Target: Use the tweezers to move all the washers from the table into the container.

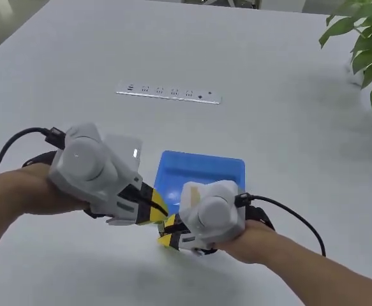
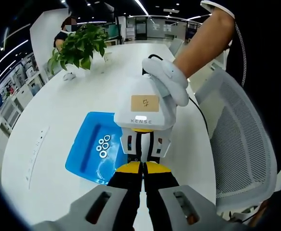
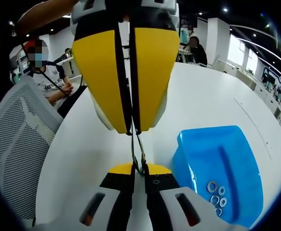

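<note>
Near of the blue container (image 1: 201,167), the left gripper (image 1: 154,207) and right gripper (image 3: 139,169) meet tip to tip, both jaw pairs closed almost fully on the thin tweezers (image 3: 132,149). Several washers (image 3: 217,195) lie inside the container. Judged step: tweezers transfer. Keep one grip firm until the other is secure; avoid twisting the tweezers.

Open-plan office: mesh chair (image 2: 246,144), long white table (image 1: 268,83), potted plant (image 2: 80,45).

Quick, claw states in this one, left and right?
Left claw: shut on the tweezers.
Right claw: shut on the same tweezers' other end.
</note>
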Tool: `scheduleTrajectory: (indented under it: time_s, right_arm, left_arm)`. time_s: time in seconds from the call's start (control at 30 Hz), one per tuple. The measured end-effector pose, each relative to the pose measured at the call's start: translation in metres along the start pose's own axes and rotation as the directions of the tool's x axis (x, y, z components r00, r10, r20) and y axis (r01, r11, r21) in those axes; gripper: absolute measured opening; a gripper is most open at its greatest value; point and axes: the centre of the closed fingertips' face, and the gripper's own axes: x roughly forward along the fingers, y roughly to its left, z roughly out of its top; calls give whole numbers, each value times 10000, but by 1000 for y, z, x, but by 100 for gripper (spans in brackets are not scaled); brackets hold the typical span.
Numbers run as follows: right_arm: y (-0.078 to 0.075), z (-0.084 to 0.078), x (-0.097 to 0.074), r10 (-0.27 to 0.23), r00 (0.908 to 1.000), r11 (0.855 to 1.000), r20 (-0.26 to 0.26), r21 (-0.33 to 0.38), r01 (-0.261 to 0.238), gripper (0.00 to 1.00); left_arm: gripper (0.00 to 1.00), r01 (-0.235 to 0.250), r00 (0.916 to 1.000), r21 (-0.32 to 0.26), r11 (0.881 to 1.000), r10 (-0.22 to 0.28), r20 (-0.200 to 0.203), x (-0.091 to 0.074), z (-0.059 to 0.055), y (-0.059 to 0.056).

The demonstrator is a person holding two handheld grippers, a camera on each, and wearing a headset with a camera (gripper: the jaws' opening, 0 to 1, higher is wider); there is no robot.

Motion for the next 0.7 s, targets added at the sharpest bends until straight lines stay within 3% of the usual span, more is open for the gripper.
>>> scheduleTrajectory:
  time_s: [0.33, 0.7]
  right_arm:
    - [4, 3, -3, 67, 10000, 10000, 61, -71, -66, 9]
    - [7, 10, -14, 34, 10000, 9998, 12, -213, -34, 9]
  left_arm:
    - [4, -13, 10000, 15, 10000, 13, -69, -4, 3, -4]
    - [4, -46, 9999, -78, 10000, 48, 142, -12, 13, -7]
